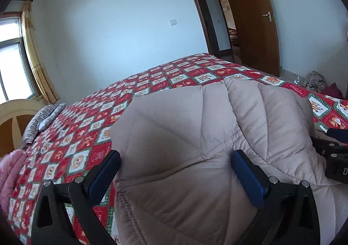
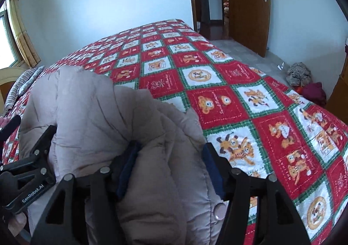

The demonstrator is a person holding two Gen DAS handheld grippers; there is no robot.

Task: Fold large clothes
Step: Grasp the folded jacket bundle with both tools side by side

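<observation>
Honestly, "GenRobot.AI" printed on left gripper. Red paper character on brown door. Bed with red-green cartoon check cover, pale walls, curtained window. Beige quilted coat heaped on bed. Left fingers wide apart around coat, not clamped. Right gripper half-open, coat fold bunched between, squeeze unclear.

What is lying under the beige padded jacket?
The beige padded jacket lies on a red patterned bedspread, which shows all around it. Whether anything else is beneath cannot be seen, because the jacket covers that part.
</observation>
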